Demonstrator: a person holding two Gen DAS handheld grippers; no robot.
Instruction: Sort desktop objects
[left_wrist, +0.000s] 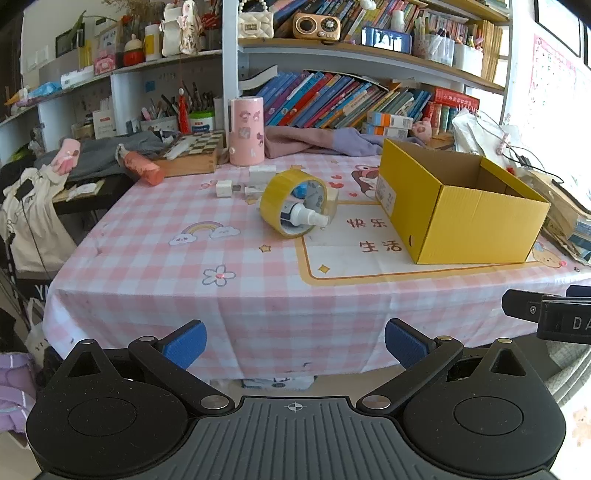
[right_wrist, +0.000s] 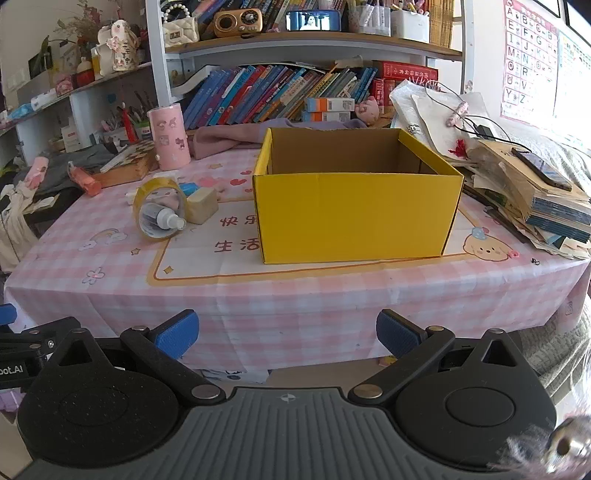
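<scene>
An open yellow cardboard box (left_wrist: 465, 218) (right_wrist: 354, 218) stands on the pink checked tablecloth (left_wrist: 184, 266) (right_wrist: 295, 295); what shows of its inside is bare. Left of it a roll of yellow tape (left_wrist: 275, 192) (right_wrist: 142, 195) stands tilted, with a small white spray bottle (left_wrist: 308, 216) (right_wrist: 168, 218) lying through its hole. A beige block (right_wrist: 202, 205) rests beside the roll. Small white boxes (left_wrist: 225, 188) lie behind it. My left gripper (left_wrist: 295, 347) hangs open before the table's front edge, nothing between its blue pads. My right gripper (right_wrist: 288, 338) is open and empty too, facing the box.
A pink cylinder (left_wrist: 246, 131) (right_wrist: 170, 136), a chessboard box (left_wrist: 192, 151) and an orange bottle (left_wrist: 144, 168) stand at the back left. Purple cloth (left_wrist: 321, 142) lies behind. Stacked books and papers (right_wrist: 535, 199) crowd the right edge. Bookshelves (right_wrist: 295, 88) rise behind the table.
</scene>
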